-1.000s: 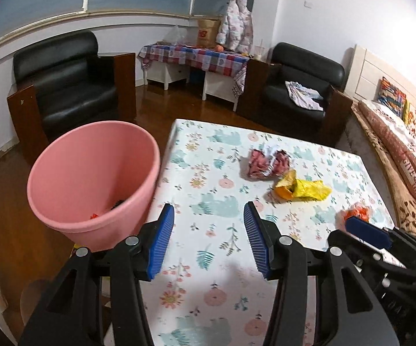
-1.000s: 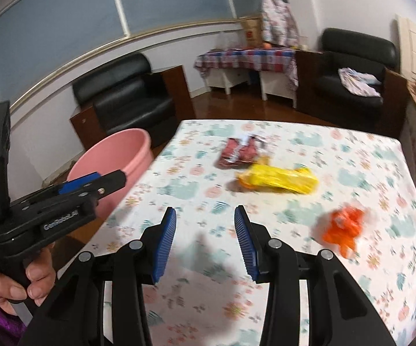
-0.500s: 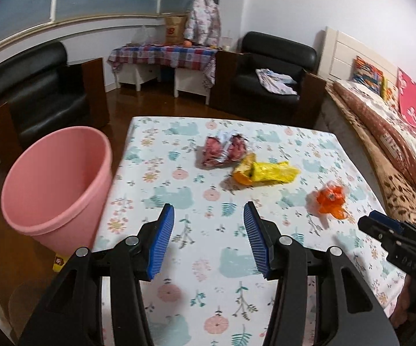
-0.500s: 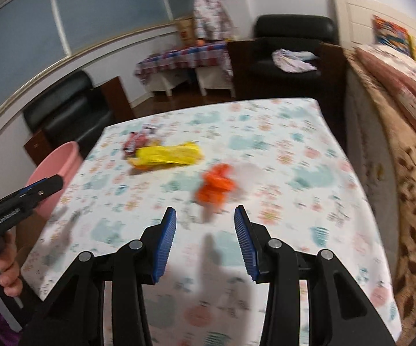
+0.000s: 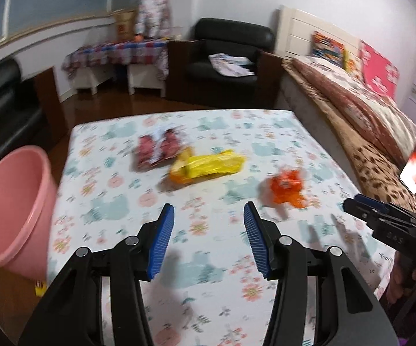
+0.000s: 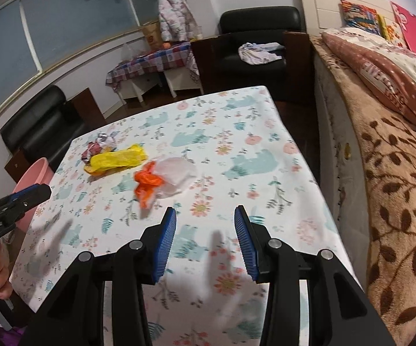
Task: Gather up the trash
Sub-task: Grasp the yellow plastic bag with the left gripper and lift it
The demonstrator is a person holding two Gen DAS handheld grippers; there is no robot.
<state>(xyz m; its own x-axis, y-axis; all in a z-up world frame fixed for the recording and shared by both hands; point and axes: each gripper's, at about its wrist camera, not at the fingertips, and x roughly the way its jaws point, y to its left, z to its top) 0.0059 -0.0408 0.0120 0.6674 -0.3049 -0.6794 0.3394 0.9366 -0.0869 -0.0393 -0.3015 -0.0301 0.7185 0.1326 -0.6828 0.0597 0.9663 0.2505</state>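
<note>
right gripper is hovering with jaws apart and empty, nearing the orange wrapper; descending squarely over it should be giving a clean pinch.

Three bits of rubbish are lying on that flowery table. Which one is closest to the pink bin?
The crumpled dark red wrapper. It lies at the bin's end of the row, with the yellow bag next along and the orange scrap farthest from it.

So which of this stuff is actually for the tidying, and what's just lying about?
For the job:
red wrapper
yellow bag
orange scrap
pink bin
left gripper
right gripper

Just lying about:
table
armchair
bed
</note>
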